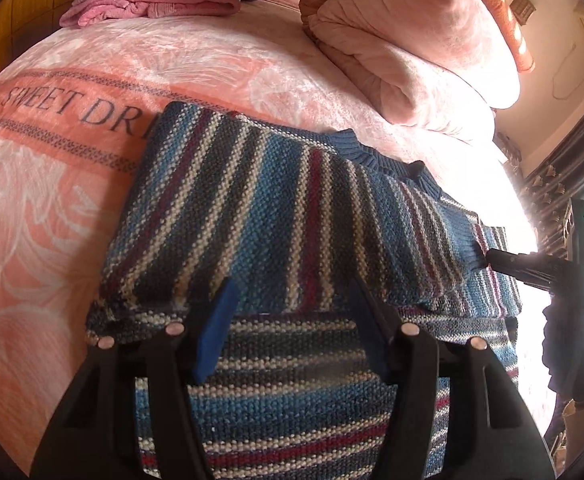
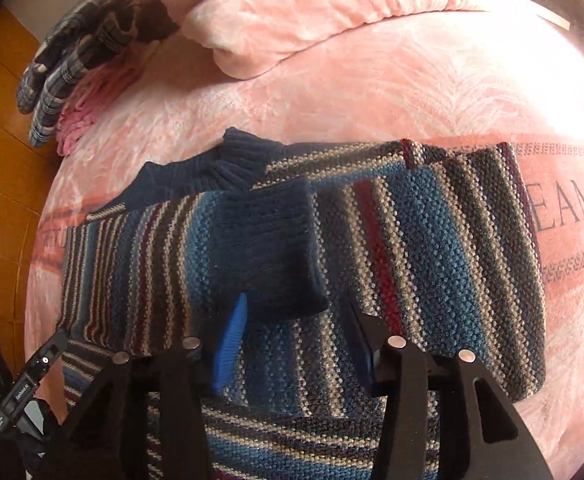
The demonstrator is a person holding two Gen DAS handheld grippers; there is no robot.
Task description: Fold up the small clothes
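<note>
Striped sweater, part-folded, is laid on pink blanket nr bed's front edge; L gripper & R gripper are held spread, nothing grasped.

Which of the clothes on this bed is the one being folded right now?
The blue striped knit sweater, spread directly under both open grippers with a sleeve folded across it. The pink garments and plaid garment sit stacked far off at the bed's edge.

Strong daylight from the window side blows out the bed edge to white glare in both views. Fisheye edges curve and darken; focus is soft.
</note>
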